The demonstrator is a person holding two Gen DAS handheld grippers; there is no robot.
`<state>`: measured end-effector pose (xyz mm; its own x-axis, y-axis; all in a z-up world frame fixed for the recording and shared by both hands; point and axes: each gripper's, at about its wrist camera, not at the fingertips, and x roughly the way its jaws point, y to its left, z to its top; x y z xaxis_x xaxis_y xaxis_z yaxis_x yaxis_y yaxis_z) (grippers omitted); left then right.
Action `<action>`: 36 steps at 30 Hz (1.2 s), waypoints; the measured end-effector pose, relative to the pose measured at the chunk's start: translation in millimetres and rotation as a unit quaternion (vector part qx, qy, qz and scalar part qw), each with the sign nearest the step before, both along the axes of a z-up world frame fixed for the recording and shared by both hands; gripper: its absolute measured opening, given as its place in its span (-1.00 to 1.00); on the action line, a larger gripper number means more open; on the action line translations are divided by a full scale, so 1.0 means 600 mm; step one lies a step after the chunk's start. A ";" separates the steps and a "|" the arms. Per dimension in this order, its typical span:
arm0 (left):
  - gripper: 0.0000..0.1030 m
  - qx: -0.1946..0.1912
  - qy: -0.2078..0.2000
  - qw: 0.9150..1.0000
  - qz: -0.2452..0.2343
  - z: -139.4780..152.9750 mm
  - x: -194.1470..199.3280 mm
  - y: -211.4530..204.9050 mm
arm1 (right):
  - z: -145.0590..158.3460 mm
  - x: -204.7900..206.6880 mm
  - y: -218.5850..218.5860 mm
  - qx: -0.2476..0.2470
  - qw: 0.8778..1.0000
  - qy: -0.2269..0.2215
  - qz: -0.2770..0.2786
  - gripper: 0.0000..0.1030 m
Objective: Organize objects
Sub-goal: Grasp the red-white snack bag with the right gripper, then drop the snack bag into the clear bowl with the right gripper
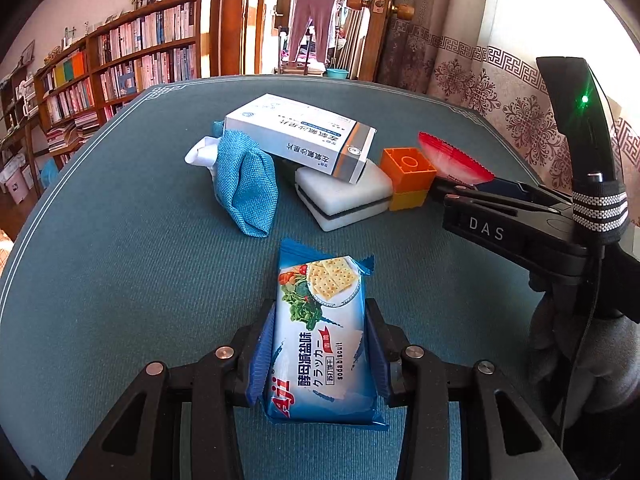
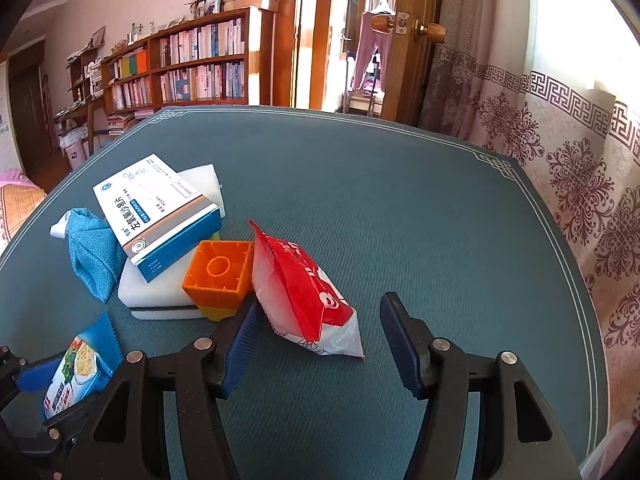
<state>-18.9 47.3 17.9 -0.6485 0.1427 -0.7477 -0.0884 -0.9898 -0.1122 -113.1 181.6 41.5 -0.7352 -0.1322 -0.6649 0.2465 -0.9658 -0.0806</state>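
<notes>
**Left claw grips the biscuits, right claw gapes at the red pouch**

Left claw [image 1: 320, 344] of mine is clamped on the soda biscuit pack [image 1: 320, 340], blue pads pressing both long sides; the pack lies flat on the teal counter [image 1: 120, 260], its far end pointing to 12 o'clock. My right claw [image 2: 316, 336] stands open with nothing gripped: the red-and-white pouch [image 2: 304, 292] sits between the fingers, close against the left pad, well apart from the right one.

From the left wrist view, the pile lies at 12 o'clock beyond the pack: a blue cloth [image 1: 248, 184] with a white bit under it, a white medicine box [image 1: 300, 136] tilted on a white sponge block [image 1: 344, 196], and at 1 o'clock an orange brick [image 1: 408, 168] stacked on a yellow one, touching the sponge. The pouch leans just beside the orange brick, on its right.

A bookshelf [image 1: 120, 64] stands at 10 o'clock behind the counter, patterned curtains [image 1: 500, 92] at 2 o'clock.
</notes>
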 end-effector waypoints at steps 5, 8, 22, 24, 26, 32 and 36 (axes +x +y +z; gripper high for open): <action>-0.14 0.003 0.001 1.000 0.000 0.000 0.000 0.000 | -0.003 0.008 -0.009 0.002 1.000 -0.003 0.011 -0.42; -0.14 0.006 0.002 1.000 -0.001 0.001 0.001 -0.001 | -0.002 0.017 -0.009 -0.006 1.000 0.000 0.011 -0.46; -0.14 0.020 0.016 1.000 -0.013 0.011 0.009 0.001 | 0.023 0.095 0.034 -0.073 0.997 0.008 -0.013 -0.48; -0.14 0.021 0.017 1.000 -0.015 0.011 0.012 0.000 | 0.030 0.108 0.043 -0.080 0.997 0.012 -0.019 -0.48; -0.14 0.020 0.019 0.999 -0.016 0.011 0.012 0.002 | 0.036 0.122 0.053 -0.088 0.996 0.013 -0.026 -0.48; -0.14 0.019 0.025 0.999 -0.023 0.013 0.017 0.005 | 0.045 0.158 0.084 -0.102 0.993 0.017 -0.048 -0.48; -0.14 0.019 0.029 0.999 -0.028 0.015 0.021 0.009 | 0.054 0.185 0.106 -0.104 0.992 0.023 -0.063 -0.48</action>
<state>-6.6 52.7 26.6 -0.6806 0.2078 -0.7026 -0.1508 -0.9781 -0.1431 -2.3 245.4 74.2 -0.7833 -0.1675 -0.5986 0.1230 -0.9857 0.1147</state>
